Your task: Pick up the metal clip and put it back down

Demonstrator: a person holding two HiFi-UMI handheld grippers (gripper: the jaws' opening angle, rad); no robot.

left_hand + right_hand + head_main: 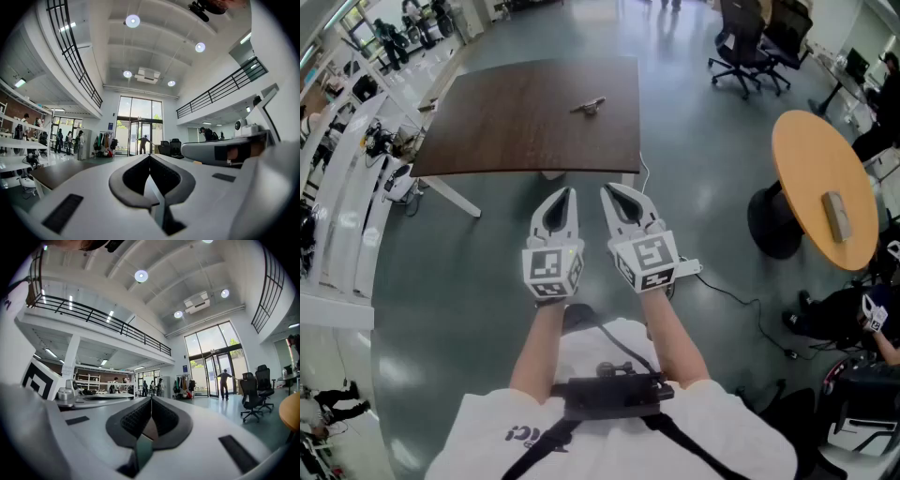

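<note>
Nothing is done yet: your left hand-held gripper (566, 195) and right hand-held gripper (613, 191) are both pressed together, empty. What looks like the metal clip (589, 106) lies well ahead on the table (506, 127), untouched.

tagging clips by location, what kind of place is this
Probably a large open workspace or lab hall rather than a home. It has a high ceiling with balcony railings along an upper level, tall glass entrance doors, and office chairs on a bare floor.
</note>
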